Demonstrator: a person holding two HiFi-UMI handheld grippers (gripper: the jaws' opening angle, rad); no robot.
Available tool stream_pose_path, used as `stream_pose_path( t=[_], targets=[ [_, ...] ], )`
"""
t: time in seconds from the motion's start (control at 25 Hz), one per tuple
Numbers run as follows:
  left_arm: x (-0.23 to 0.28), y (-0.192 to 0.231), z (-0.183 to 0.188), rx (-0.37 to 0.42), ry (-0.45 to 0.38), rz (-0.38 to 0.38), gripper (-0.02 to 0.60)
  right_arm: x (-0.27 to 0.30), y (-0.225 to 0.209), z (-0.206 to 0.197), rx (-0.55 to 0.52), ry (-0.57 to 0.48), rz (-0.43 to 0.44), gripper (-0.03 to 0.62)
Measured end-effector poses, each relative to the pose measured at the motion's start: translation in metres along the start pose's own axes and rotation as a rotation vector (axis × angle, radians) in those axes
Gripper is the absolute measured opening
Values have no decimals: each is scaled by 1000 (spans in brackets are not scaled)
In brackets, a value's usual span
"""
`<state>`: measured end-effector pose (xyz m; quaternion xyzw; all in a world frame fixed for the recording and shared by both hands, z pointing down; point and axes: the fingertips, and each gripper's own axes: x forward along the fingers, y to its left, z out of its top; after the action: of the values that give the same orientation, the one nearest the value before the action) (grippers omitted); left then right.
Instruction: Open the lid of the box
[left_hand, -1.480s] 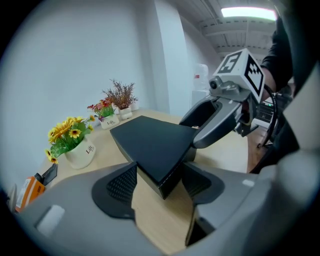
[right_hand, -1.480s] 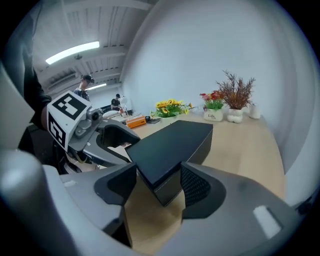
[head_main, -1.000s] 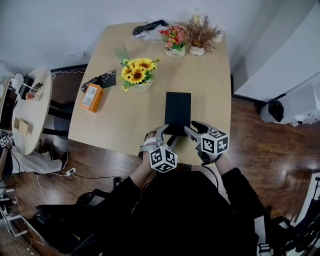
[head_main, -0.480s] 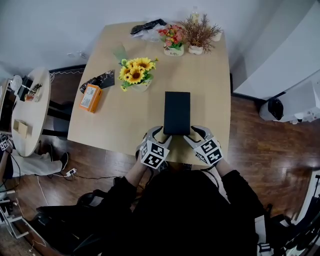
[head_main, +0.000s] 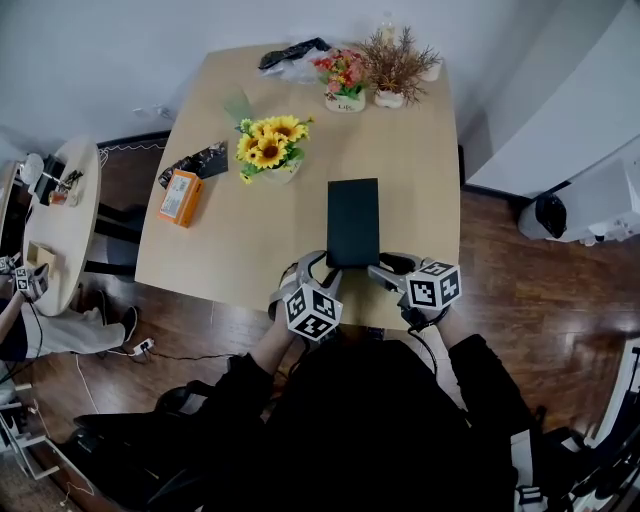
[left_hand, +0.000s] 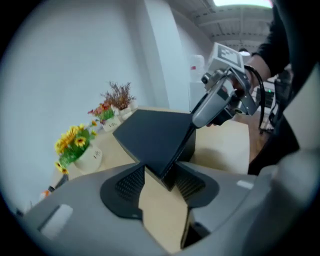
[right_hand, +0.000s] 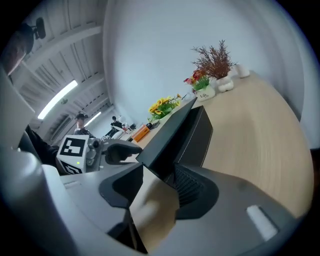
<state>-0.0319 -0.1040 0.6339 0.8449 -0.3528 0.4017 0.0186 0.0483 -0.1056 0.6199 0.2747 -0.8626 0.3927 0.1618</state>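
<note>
A long black box (head_main: 353, 220) lies flat on the tan table (head_main: 420, 170), its short end toward me. My left gripper (head_main: 318, 270) is at the box's near left corner. My right gripper (head_main: 386, 268) is at the near right corner. In the left gripper view the box (left_hand: 150, 137) pokes corner-first into the left gripper (left_hand: 161, 182), whose jaws are closing around it. The right gripper (left_hand: 215, 105) shows beyond the box. In the right gripper view the box (right_hand: 185, 135) also reaches corner-first into the closing right gripper (right_hand: 159, 182). The lid's edge overhangs the base there.
A sunflower pot (head_main: 270, 150) stands left of the box, with an orange packet (head_main: 181, 197) and a black bag (head_main: 205, 160) further left. Two flower pots (head_main: 345, 78) and another black bag (head_main: 292, 55) stand along the far edge. The table's near edge runs just under both grippers.
Both grippers have stayed at the box's near corners. The right gripper's marker cube has swung outward to the right. The box has barely moved.
</note>
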Motion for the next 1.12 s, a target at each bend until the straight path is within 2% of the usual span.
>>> stream_pose_path(
  t=[0.04,0.12,0.2,0.28,0.32,0.36,0.44,0.52,0.56,0.6,0.64,0.72,0.8,0.92,1.0,1.04,1.08,1.12],
  targets=[
    [-5,0,7,75,-10,36,170,0,0,1,-9,2,-10,190],
    [-14,-6,28,203,-59,93,170,-2,-2,7,-3,-21,-26,138],
    [-13,-17,40,283,-84,103,170,-4,-4,15,8,-43,-43,115],
    [-8,-20,40,316,-62,101,170,-3,-5,17,-43,-31,-67,110],
    [-6,-18,38,295,-49,98,170,-3,-4,15,-105,-14,-83,117],
    [-6,-14,34,242,-42,86,172,-2,-2,12,-185,5,-100,160],
    [-9,-5,25,90,-41,38,180,1,1,2,-341,43,-133,264],
    [-7,-1,9,-15,-8,-24,237,6,-1,-8,-425,75,-157,293],
    [-4,-2,1,-39,17,-57,264,8,-2,-10,-443,79,-167,291],
    [-1,-5,-5,-54,36,-88,265,9,-3,-10,-451,74,-176,273],
    [2,-6,-8,-67,43,-111,265,9,-3,-9,-448,65,-180,217],
    [5,-4,-8,-82,36,-109,240,9,-3,-6,-403,51,-166,198],
    [6,1,-8,-67,31,-77,167,9,-4,-5,-299,38,-127,189],
    [7,2,-10,-51,29,-58,164,7,-12,4,-8,-17,-54,168],
    [7,0,-10,-46,30,-55,164,3,-20,10,168,-56,-19,110],
    [7,-1,-9,-45,29,-55,164,2,-20,11,172,-59,-15,109],
    [7,-2,-9,-47,27,-56,164,1,-16,10,113,-48,-20,114],
    [7,-2,-8,-49,25,-57,164,2,-11,8,5,-25,-34,128]
  ],
)
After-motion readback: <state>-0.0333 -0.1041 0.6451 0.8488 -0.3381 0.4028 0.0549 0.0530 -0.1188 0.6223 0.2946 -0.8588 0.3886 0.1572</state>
